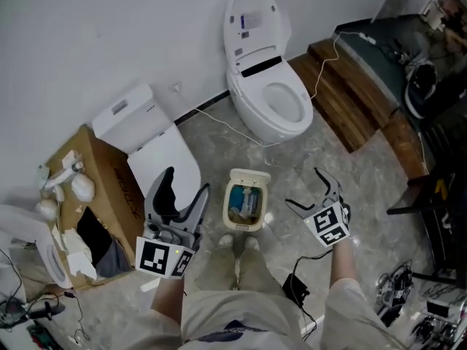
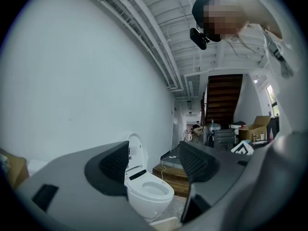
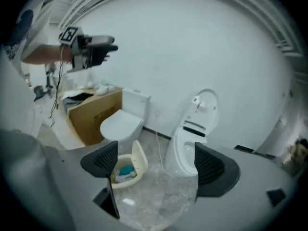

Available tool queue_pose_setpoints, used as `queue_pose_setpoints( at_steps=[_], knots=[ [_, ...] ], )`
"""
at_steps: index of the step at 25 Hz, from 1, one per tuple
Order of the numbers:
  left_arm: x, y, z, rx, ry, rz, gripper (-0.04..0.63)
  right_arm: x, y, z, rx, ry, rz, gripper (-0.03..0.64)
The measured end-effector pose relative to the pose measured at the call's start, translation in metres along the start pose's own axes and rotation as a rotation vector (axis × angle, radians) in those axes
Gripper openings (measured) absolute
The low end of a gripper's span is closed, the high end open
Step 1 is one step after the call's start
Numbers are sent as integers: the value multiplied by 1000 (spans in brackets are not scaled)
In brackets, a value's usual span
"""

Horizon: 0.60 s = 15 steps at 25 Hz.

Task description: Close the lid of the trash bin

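The cream trash bin (image 1: 244, 204) stands on the stone floor just ahead of the person's feet. Its lid (image 1: 249, 175) is raised on the far side, and blue and white rubbish shows inside. My left gripper (image 1: 187, 184) is held left of the bin, jaws open and nothing between them. My right gripper (image 1: 306, 189) is right of the bin, tilted downward, jaws wide open and empty. In the right gripper view the bin (image 3: 126, 170) lies low, beside the left finger (image 3: 102, 161). In the left gripper view only the bin's rim (image 2: 166, 223) shows at the bottom edge.
A white toilet (image 1: 266, 100) with its lid up stands against the wall beyond the bin. A second toilet (image 1: 157, 152) with its lid down and a cardboard box (image 1: 95, 195) lie to the left. A wooden step (image 1: 350, 100) and a white cable (image 1: 219, 126) lie behind and to the right.
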<state>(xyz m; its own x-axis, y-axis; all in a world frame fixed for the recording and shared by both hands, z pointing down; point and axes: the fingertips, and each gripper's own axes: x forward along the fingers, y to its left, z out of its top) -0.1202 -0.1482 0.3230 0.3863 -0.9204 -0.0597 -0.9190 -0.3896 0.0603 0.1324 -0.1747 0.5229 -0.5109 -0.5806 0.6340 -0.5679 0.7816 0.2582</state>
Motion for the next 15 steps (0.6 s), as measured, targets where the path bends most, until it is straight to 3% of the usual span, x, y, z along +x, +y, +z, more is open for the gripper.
queue_pose_setpoints(
  at_steps=[4,9,15],
  knots=[
    [-9,5,-11,13,21,41,307,90,29,-24,-203,155,266,514],
    [-10,19,-40,7,43,104,307,201,75,-60,-313,309,527,514],
    [15,37,-61,34,26,116,307,291,106,-108,-348,483,661,508]
  ],
)
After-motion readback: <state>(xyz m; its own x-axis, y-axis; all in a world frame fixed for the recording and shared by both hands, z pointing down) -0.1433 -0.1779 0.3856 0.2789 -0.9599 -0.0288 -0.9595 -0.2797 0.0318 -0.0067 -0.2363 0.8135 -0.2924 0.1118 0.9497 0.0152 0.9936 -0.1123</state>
